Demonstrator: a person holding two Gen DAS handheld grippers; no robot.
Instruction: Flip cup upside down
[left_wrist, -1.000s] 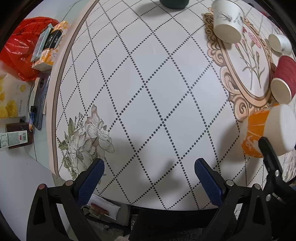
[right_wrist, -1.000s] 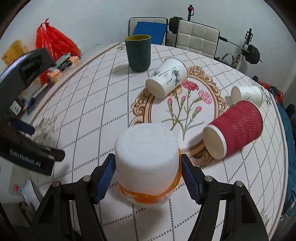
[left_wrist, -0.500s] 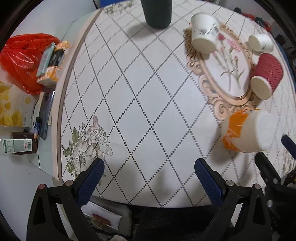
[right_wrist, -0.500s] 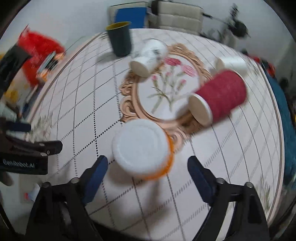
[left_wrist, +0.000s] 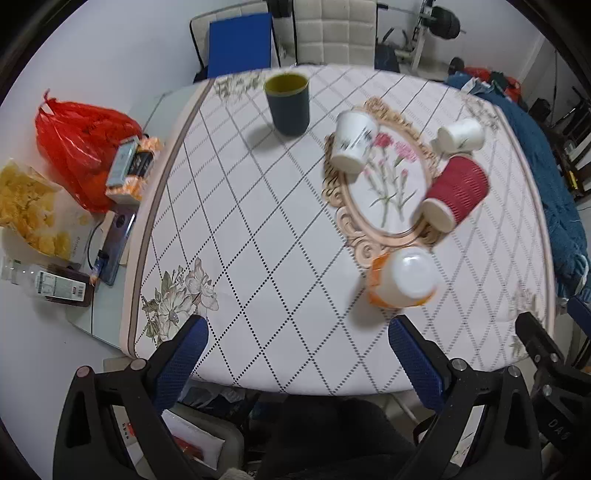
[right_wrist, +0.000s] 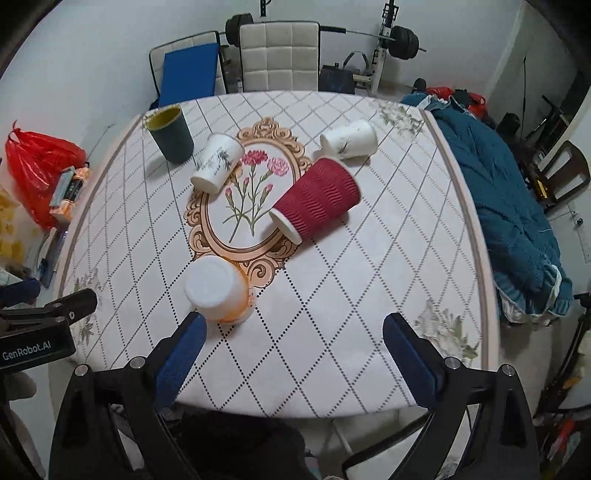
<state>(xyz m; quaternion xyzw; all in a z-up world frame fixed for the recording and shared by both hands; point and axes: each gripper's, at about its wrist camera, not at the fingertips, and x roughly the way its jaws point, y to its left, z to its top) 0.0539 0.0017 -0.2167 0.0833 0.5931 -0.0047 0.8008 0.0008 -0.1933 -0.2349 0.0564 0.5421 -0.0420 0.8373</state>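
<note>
Already the orange cup (right_wrist: 218, 288) stands inverted on the surface (right_wrist: 332, 295); both the right gripper (right_wrist: 291, 354) and left gripper (left_wrist: 299, 362) have jaws wide open, empty; withdraw straight back without nudging it.

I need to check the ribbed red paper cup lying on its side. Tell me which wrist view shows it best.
The right wrist view. There the ribbed red paper cup lies near the picture's centre, sharp, with its ridges and white rim clear. The left wrist view shows the same cup farther to the right, smaller and slightly blurred, though still whole.
</note>
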